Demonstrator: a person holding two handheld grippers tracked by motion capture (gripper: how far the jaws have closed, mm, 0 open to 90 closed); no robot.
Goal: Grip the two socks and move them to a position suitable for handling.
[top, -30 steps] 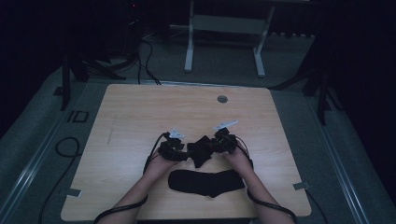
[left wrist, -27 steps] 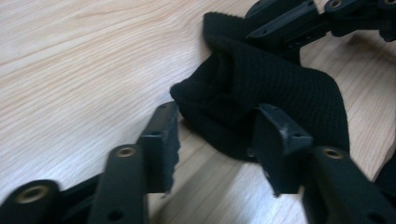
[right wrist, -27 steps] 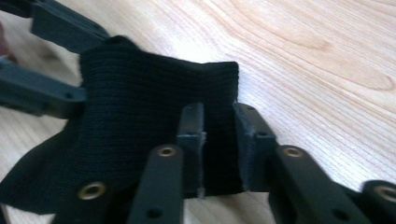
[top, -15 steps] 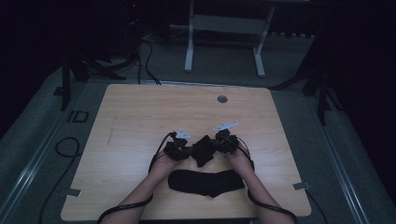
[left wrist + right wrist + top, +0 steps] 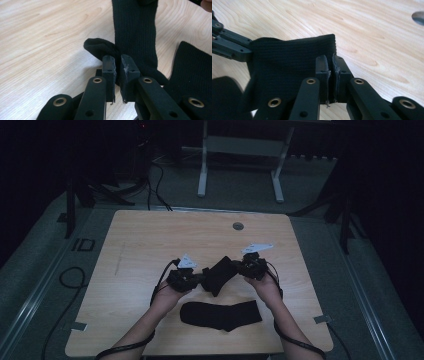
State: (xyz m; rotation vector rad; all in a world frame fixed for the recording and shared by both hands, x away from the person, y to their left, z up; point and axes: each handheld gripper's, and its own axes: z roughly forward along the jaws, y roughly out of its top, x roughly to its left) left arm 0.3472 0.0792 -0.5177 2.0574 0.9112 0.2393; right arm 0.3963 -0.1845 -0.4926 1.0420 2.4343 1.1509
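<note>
A black sock (image 5: 219, 274) hangs stretched between my two grippers above the wooden table (image 5: 150, 235). My left gripper (image 5: 196, 279) is shut on the sock's foot end (image 5: 107, 50), the jaws pinching the fabric. At the other side, my right gripper (image 5: 238, 266) is shut on the ribbed cuff (image 5: 294, 57) near its corner. A second black sock (image 5: 221, 314) lies flat on the table near the front edge, just below the held one, and shows at the right of the left gripper view (image 5: 192, 67).
A round metal grommet (image 5: 238, 226) sits in the table near its far edge. Cables (image 5: 70, 280) trail on the floor at the left. A white desk frame (image 5: 240, 150) stands beyond the table.
Both grippers have lifted slightly and drawn apart, stretching the held sock between them. The flat sock has not moved.
</note>
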